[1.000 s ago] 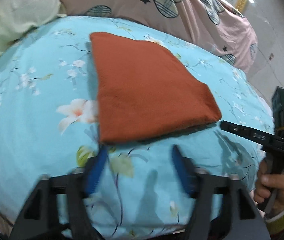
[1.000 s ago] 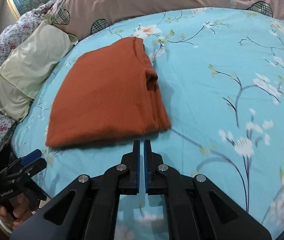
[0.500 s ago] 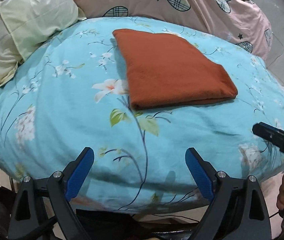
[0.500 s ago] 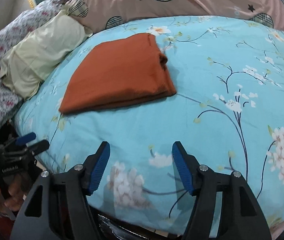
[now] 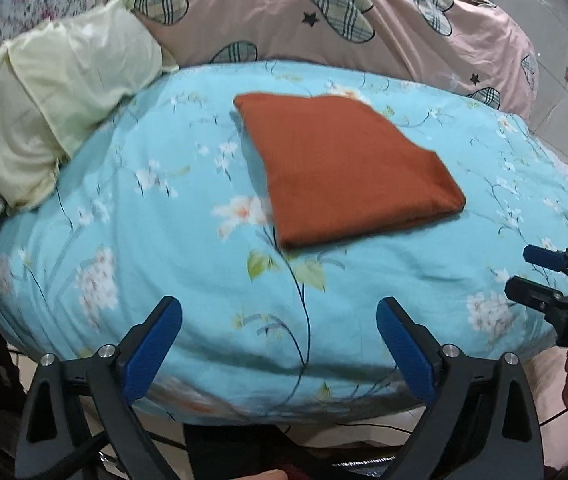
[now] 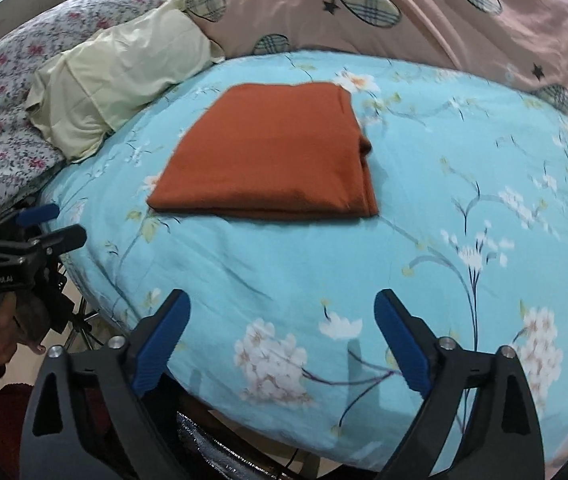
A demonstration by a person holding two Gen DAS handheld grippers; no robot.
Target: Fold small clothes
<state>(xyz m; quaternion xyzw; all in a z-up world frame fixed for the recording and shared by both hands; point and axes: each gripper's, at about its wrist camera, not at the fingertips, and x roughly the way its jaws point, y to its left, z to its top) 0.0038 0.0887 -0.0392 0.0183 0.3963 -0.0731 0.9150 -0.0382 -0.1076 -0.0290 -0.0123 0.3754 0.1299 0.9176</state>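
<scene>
A rust-orange garment point(image 5: 343, 168) lies folded into a flat rectangle on the light blue floral bedspread point(image 5: 172, 216); it also shows in the right wrist view point(image 6: 272, 156). My left gripper point(image 5: 280, 320) is open and empty, held back near the bed's front edge, well short of the garment. My right gripper point(image 6: 282, 316) is open and empty, also back from the garment. The right gripper shows at the right edge of the left wrist view point(image 5: 539, 276), the left gripper at the left edge of the right wrist view point(image 6: 44, 224).
A pale yellow pillow point(image 5: 56, 120) lies at the left and a pink quilt with plaid hearts point(image 5: 323, 12) at the back. A floral sheet point(image 6: 4, 80) lies far left. The bed's front edge point(image 5: 284, 400) drops off just under the grippers.
Both grippers have pulled back from the folded garment toward the bed's edge. The right gripper went from shut to wide open, and the left opened wider.
</scene>
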